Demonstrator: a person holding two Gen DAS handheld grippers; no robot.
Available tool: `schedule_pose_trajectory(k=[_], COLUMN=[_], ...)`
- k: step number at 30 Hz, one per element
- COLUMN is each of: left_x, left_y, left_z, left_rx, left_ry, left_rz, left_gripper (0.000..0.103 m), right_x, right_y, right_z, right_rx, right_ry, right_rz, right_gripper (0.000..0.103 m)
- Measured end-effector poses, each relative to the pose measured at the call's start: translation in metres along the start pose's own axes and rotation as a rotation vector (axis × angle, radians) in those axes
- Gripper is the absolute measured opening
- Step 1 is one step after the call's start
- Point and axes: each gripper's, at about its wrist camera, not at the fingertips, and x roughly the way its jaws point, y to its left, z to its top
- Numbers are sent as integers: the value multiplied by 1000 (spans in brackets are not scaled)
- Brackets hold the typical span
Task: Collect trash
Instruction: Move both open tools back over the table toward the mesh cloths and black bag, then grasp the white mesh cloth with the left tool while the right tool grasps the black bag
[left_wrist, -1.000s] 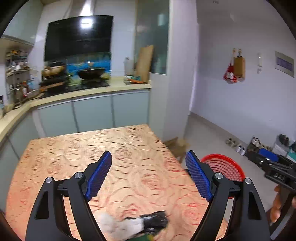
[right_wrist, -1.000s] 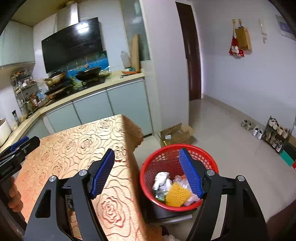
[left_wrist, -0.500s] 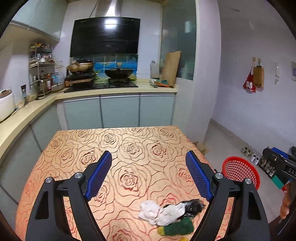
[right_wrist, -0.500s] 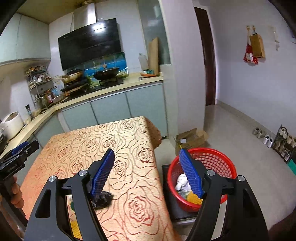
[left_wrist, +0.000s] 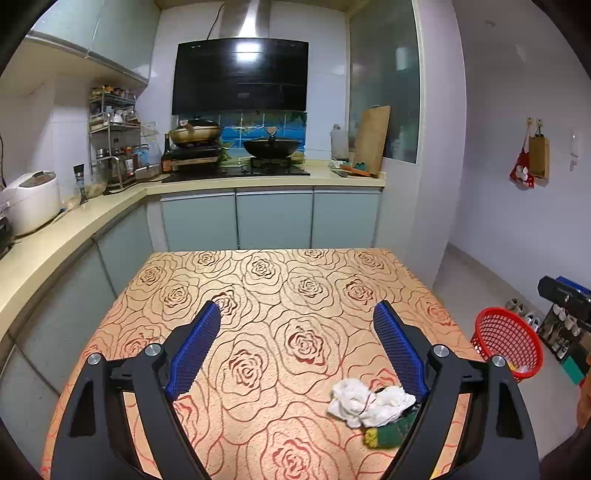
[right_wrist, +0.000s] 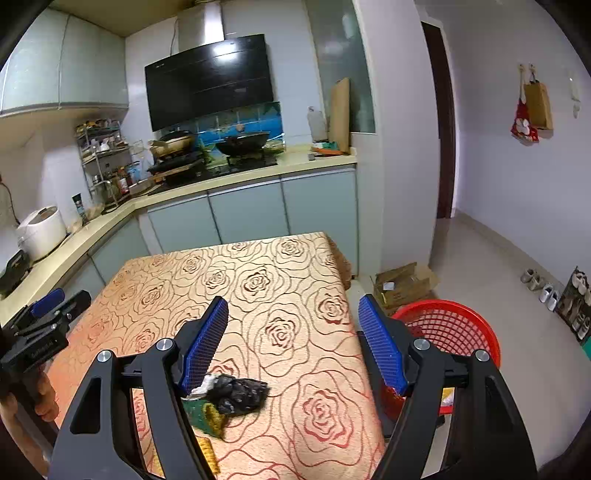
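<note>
A small pile of trash lies on the table's near right part: white crumpled tissue (left_wrist: 369, 400), a black crumpled bag (right_wrist: 240, 395) and a green-and-yellow sponge (left_wrist: 384, 435); the sponge also shows in the right wrist view (right_wrist: 207, 419). My left gripper (left_wrist: 295, 347) is open and empty above the table, the pile by its right finger. My right gripper (right_wrist: 293, 339) is open and empty, the pile by its left finger. A red mesh basket (right_wrist: 450, 328) with trash stands on the floor right of the table; it also shows in the left wrist view (left_wrist: 506, 341).
The table has an orange rose-patterned cloth (left_wrist: 295, 288). Kitchen counters (left_wrist: 74, 225) run along the left and back with a stove and rice cooker. A cardboard box (right_wrist: 402, 284) and shoes (right_wrist: 539, 284) lie on the floor to the right.
Both grippers have swung left, away from the basket and toward the table. The trash pile has come into fuller view. Both stay open and empty.
</note>
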Motion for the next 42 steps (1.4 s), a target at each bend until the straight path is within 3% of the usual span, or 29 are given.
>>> schedule_pose_trajectory(k=[8,17,22,29,42], left_x=[10,46,79,108,127], left_y=[-2,-36,-47,-48,-55], left_z=[-23,-55,-69,-75,-86], left_rx=[14,102,123,119,127], left_ry=[62,194,292,352,406], left_rz=[-27,-168,-160,-157,-191], left_gripper=[83,83,83,82,46], right_x=[8,21,28,41,59], right_y=[18,14,10,2,-2], right_z=[0,-3,-5,-7,-17], right_rx=[-45,-41,-35,-18,-13], right_ry=[8,36,48,75,128], right_rz=[17,21,12,5,13], right_gripper=[71,71,71,71,71])
